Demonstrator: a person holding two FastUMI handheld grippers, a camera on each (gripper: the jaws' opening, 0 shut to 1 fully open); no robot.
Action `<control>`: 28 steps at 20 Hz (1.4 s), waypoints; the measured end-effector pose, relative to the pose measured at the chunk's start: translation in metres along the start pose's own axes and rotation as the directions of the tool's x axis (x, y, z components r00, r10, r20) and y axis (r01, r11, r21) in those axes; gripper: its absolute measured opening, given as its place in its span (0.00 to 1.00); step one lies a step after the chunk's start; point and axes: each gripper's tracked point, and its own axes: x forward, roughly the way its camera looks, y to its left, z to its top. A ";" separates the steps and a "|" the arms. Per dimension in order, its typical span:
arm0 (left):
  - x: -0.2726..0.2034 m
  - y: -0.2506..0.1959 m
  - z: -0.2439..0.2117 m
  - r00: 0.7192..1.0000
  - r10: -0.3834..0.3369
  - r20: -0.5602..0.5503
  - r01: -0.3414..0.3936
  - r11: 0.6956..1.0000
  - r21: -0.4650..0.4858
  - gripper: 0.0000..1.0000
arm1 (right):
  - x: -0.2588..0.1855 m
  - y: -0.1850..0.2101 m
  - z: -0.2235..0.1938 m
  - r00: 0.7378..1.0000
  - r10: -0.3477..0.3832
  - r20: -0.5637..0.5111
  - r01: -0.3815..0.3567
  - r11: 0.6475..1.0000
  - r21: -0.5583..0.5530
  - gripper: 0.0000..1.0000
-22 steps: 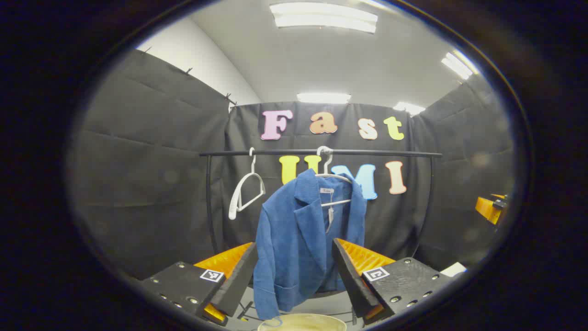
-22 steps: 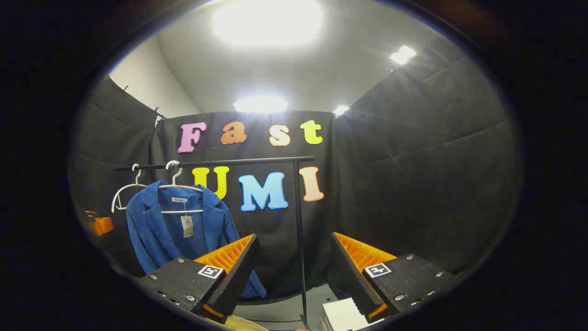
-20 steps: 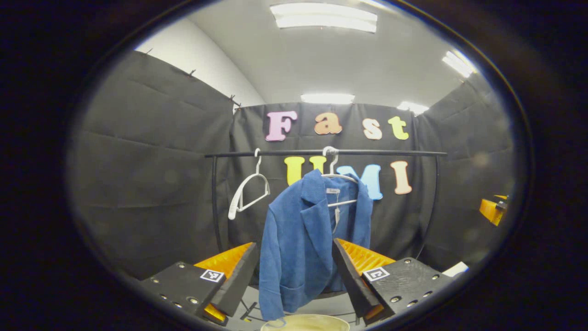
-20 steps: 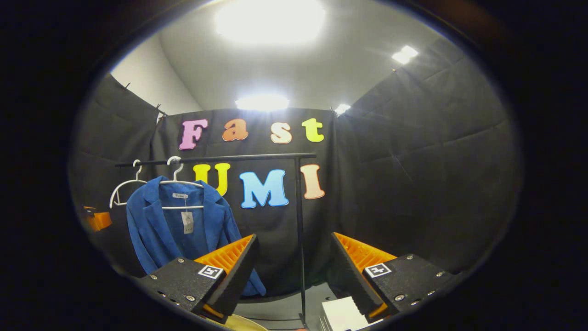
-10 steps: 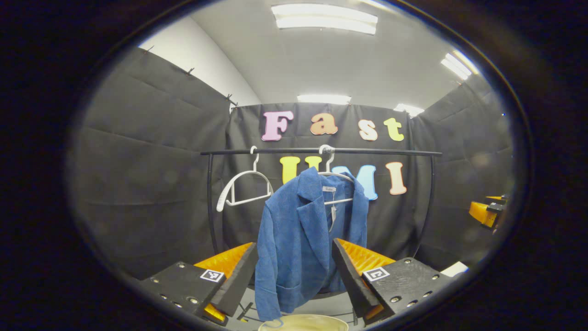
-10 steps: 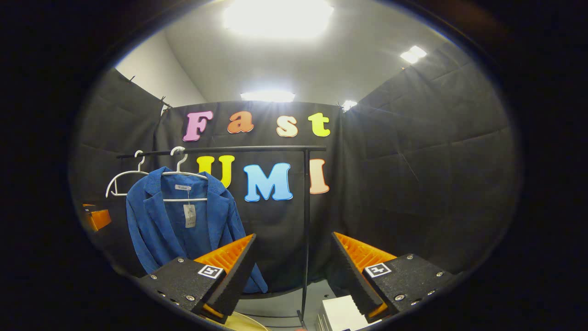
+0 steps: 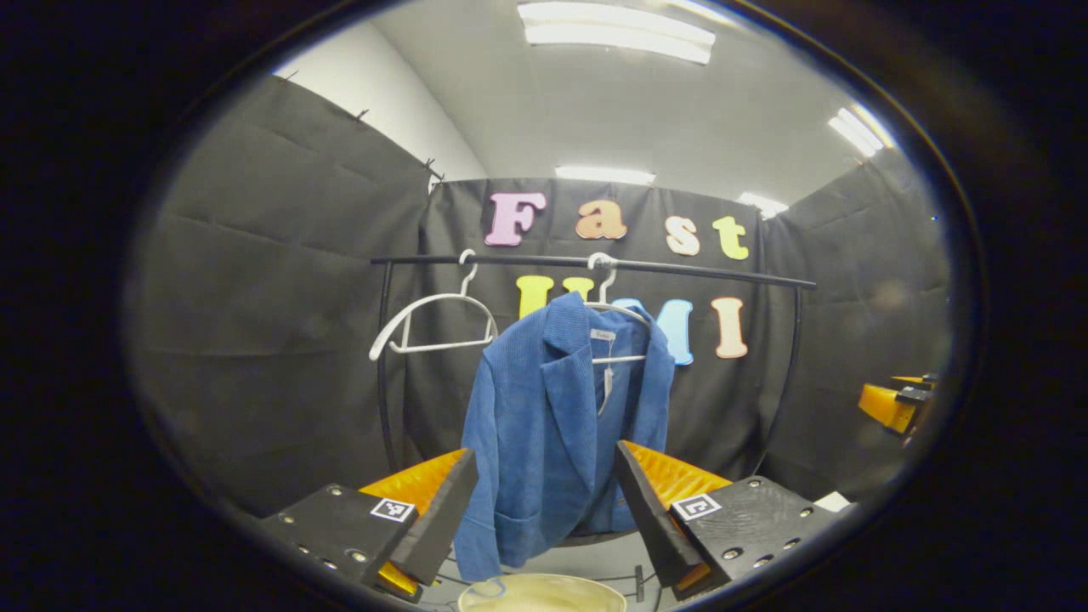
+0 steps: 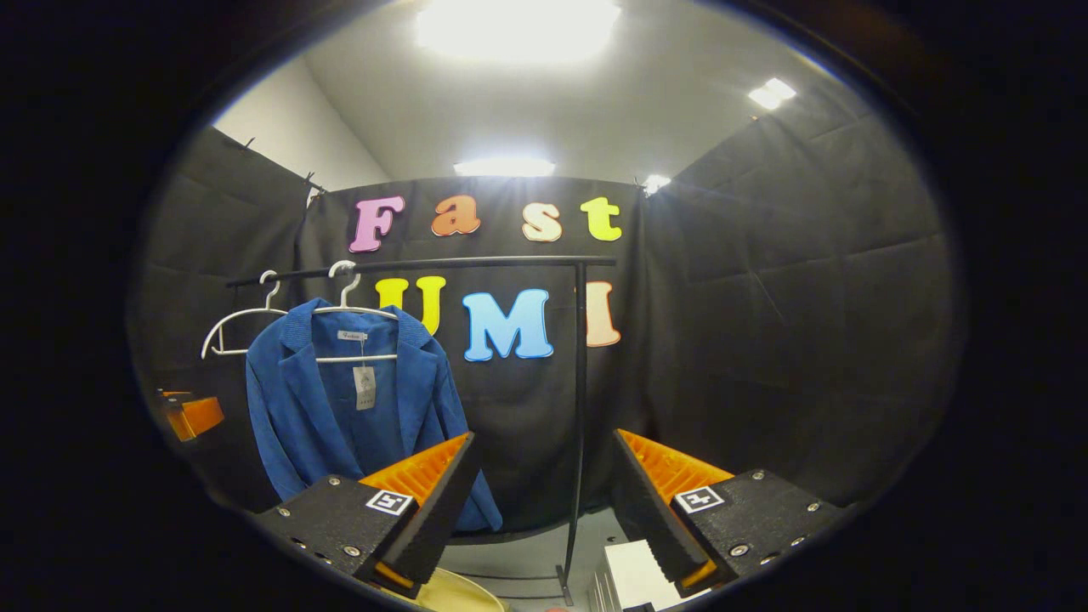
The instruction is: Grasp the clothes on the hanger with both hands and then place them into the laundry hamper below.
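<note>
While the blue jacket (image 7: 552, 425) hangs on its white hanger (image 7: 614, 316) from the black rail (image 7: 595, 263), above the hamper rim (image 7: 540, 588), both the left gripper (image 7: 544, 501) and right gripper (image 8: 544, 501) stand wide, well short of it. Its neck tag (image 8: 365, 387) is unreadable. The empty hanger (image 7: 429, 319) has swung broadside since earlier.

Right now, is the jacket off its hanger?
No, the jacket hangs on a hanger hooked over the rail.
</note>
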 end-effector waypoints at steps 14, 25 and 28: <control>0.031 0.014 0.038 0.999 0.032 -0.028 -0.035 0.997 -0.076 0.93 | 0.061 0.113 0.053 0.973 0.232 0.021 -0.232 0.973 0.005 0.96; 0.114 -0.007 0.049 0.991 0.090 -0.096 -0.097 0.992 -0.080 0.93 | 0.164 0.145 0.018 0.944 0.312 -0.104 -0.298 0.945 0.135 0.96; 0.149 -0.020 0.041 0.987 0.100 -0.126 -0.111 0.990 -0.083 0.93 | 0.194 0.157 0.003 0.925 0.356 -0.135 -0.333 0.928 0.170 0.96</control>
